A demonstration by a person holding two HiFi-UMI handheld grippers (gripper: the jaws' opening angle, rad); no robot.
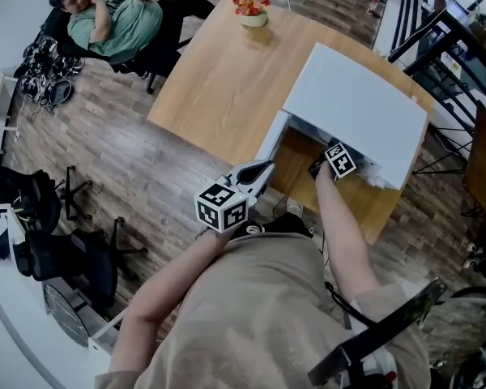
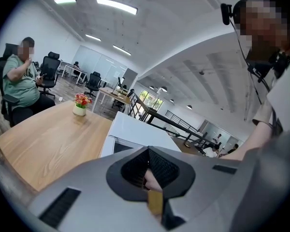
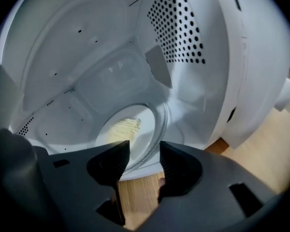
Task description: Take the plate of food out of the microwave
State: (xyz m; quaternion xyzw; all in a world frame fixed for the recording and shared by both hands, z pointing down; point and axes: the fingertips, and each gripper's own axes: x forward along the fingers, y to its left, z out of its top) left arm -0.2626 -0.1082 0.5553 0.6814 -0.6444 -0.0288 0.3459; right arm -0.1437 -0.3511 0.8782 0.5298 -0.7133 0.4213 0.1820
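Observation:
The white microwave (image 1: pixel 356 108) stands open on the wooden table (image 1: pixel 219 87). Inside it, a clear plate (image 3: pixel 147 124) carries pale yellow food (image 3: pixel 122 128) near the front of the cavity. My right gripper (image 3: pixel 144 150) reaches into the opening, its jaws apart, with the plate's near rim in the gap between them; I see no pad pressing on it. From the head view only its marker cube (image 1: pixel 340 160) shows at the opening. My left gripper (image 1: pixel 266 168) hangs at the table's near edge, left of the microwave, its jaws closed together on nothing (image 2: pixel 147 170).
A flower pot (image 1: pixel 252 8) stands at the table's far end. A person sits in a chair (image 1: pixel 113 19) beyond the table's far left corner. The microwave's open door (image 1: pixel 273 138) juts out left of the opening. Black railings (image 1: pixel 437 31) run along the right.

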